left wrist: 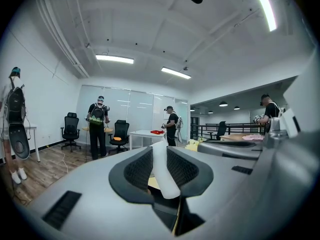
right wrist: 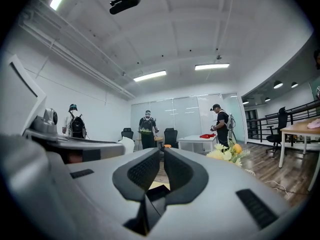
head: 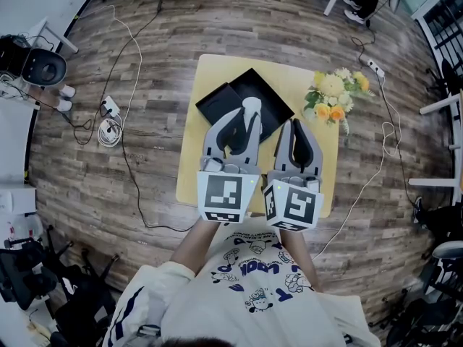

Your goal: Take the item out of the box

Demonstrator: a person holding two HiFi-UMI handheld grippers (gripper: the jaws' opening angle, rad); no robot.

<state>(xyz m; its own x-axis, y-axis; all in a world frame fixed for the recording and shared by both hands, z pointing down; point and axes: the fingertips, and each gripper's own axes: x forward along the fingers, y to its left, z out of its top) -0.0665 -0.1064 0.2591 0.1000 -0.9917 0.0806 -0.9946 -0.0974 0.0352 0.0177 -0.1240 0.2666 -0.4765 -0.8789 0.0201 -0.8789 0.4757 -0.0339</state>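
Observation:
A black open box point(head: 269, 97) lies on the small yellow table point(head: 189, 157), with its flat black lid point(head: 217, 104) beside it at the left. My left gripper point(head: 249, 111) is held level above the box, shut on a slim white item point(head: 252, 106). In the left gripper view the white item point(left wrist: 163, 176) stands clamped between the dark pads point(left wrist: 137, 170). My right gripper point(head: 294, 124) hovers just right of the left one, over the table beside the box. Its jaws point(right wrist: 161, 157) are shut with nothing between them.
A bunch of yellow and white flowers point(head: 334, 95) lies at the table's far right corner, also in the right gripper view as flowers point(right wrist: 227, 153). Cables and a power strip point(head: 108, 118) trail over the wooden floor. Several people stand by desks point(left wrist: 142, 134) and office chairs farther back.

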